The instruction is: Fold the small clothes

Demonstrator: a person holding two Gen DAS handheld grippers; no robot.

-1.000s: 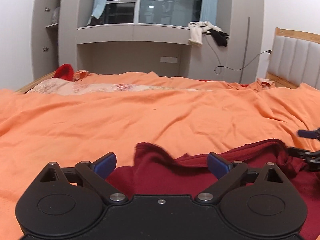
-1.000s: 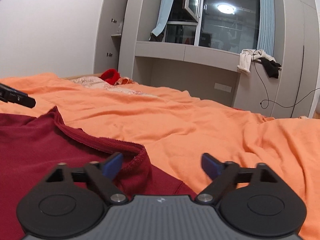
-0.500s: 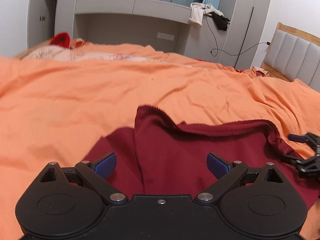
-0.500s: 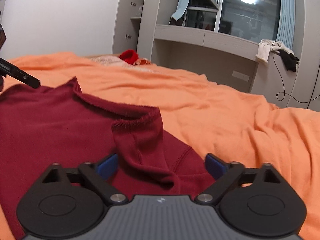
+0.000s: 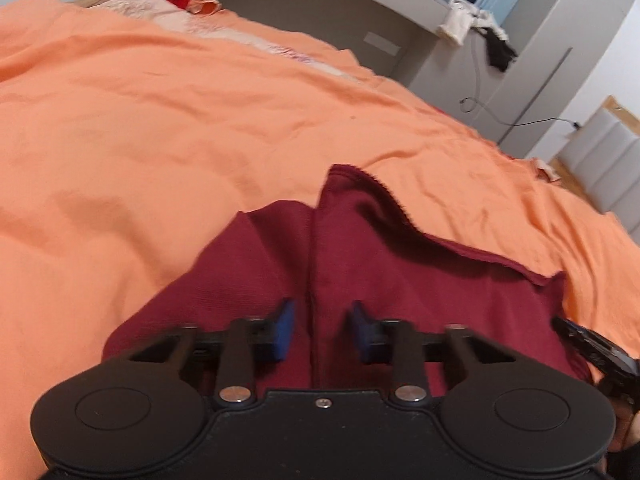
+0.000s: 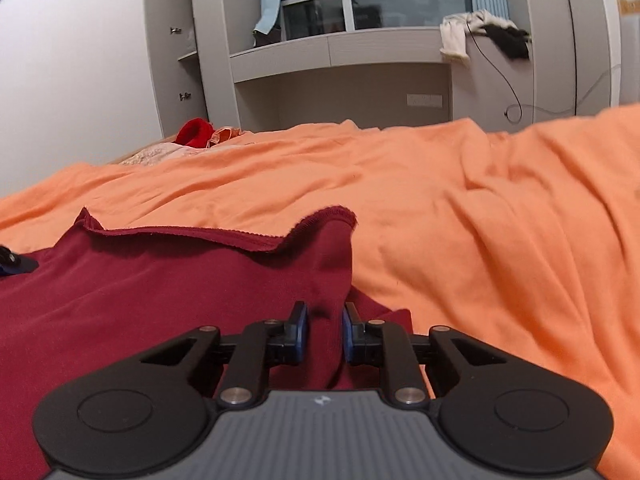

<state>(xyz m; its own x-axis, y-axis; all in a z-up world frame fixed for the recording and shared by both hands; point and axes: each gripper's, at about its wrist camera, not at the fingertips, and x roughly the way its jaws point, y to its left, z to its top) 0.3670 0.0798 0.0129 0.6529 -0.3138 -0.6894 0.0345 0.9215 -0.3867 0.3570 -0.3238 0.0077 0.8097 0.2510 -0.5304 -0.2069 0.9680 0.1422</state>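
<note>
My left gripper (image 5: 320,330) has just been closing; its blue pads stand a narrow gap apart with a raised seam fold of the dark red garment (image 5: 400,280) between them, but I cannot tell whether the pads press on the cloth. My right gripper (image 6: 324,332) has also just been closing, and its pads clamp a raised fold at the garment's other side. The garment lies spread on the orange bedsheet (image 5: 160,140), its hemmed edge (image 6: 256,240) turned toward the grey cabinet (image 6: 340,52) beyond the bed. A bright red item (image 6: 194,132) sits at the far edge of the bedsheet, well apart from the garment
</note>
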